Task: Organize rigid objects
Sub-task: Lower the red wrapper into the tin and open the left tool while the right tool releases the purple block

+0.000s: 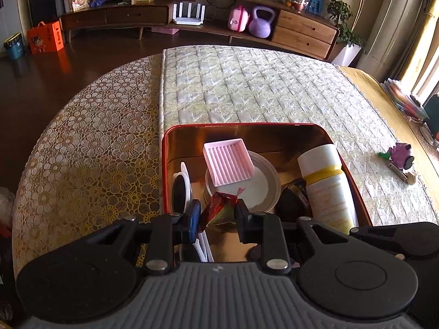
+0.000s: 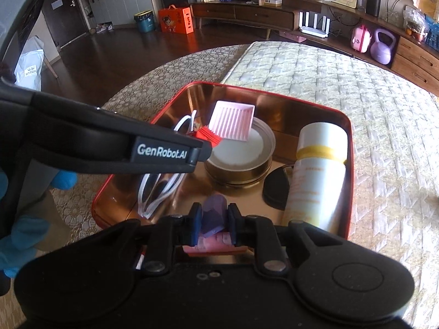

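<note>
Both wrist cameras sit close above the near edge of the red tin [image 1: 164, 164], looking forward and down across it toward the long wooden sideboard [image 1: 301, 31] at the far wall. The left view looks nearly straight along the tin, while the right view stands right of it and angles leftward, catching the left gripper's body [image 2: 162, 152] over the tin's left side. Both share the tin's contents, the quilted mat [image 1: 260, 87] beyond it and the sideboard.

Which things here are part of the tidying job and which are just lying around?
Part of the job: red tin, pink ribbed tray, round lidded tin, white bottle, white-framed glasses, red-wrapped item in the left tool, purple piece in the right tool.

Lying about: purple toy, kettlebell, orange bag.
</note>
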A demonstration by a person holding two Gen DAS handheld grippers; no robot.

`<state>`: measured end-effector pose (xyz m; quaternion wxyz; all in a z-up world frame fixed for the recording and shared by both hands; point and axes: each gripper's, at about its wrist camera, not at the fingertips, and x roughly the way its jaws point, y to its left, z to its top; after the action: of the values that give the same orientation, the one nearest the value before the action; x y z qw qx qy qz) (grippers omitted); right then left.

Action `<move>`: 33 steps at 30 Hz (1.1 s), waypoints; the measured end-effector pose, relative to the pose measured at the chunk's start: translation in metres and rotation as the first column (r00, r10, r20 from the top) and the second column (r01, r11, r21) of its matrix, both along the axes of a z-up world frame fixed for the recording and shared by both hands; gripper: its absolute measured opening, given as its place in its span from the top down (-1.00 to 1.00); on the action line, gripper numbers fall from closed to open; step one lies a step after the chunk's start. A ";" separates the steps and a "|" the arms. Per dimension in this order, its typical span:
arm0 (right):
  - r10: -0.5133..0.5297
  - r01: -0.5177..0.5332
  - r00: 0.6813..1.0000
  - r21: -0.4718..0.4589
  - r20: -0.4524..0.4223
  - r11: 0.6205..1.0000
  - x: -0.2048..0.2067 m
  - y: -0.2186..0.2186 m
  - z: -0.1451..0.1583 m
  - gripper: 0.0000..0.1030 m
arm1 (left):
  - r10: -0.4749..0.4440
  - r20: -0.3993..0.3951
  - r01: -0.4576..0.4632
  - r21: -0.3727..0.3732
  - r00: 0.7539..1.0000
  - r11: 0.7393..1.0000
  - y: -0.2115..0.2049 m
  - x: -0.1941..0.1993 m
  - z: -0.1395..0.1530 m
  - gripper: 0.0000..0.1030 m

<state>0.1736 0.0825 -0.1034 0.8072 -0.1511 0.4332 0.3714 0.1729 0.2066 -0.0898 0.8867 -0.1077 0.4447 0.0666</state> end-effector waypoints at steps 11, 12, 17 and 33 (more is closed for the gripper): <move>-0.020 0.020 1.000 0.025 -0.021 0.999 -0.003 -0.008 0.000 0.49 | -0.017 0.006 0.017 0.001 1.000 1.000 -0.002 -0.003 -0.002 0.50; -0.023 0.024 0.999 0.031 -0.025 0.999 -0.003 -0.010 0.001 0.47 | -0.018 0.005 0.018 0.000 1.000 1.000 -0.003 -0.003 -0.002 0.50; -0.035 0.037 0.999 0.062 -0.032 0.997 -0.007 -0.019 0.006 0.38 | -0.016 0.002 0.016 -0.007 1.000 1.000 -0.003 -0.007 -0.001 0.49; -0.053 0.055 0.998 0.154 -0.021 0.986 -0.025 -0.041 0.032 0.19 | -0.028 0.032 0.028 0.000 0.999 1.000 -0.018 -0.031 0.018 0.46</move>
<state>0.1483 0.0417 -0.0713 0.8226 -0.0732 0.4138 0.3832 0.1415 0.1890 -0.0714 0.8944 -0.1026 0.4321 0.0523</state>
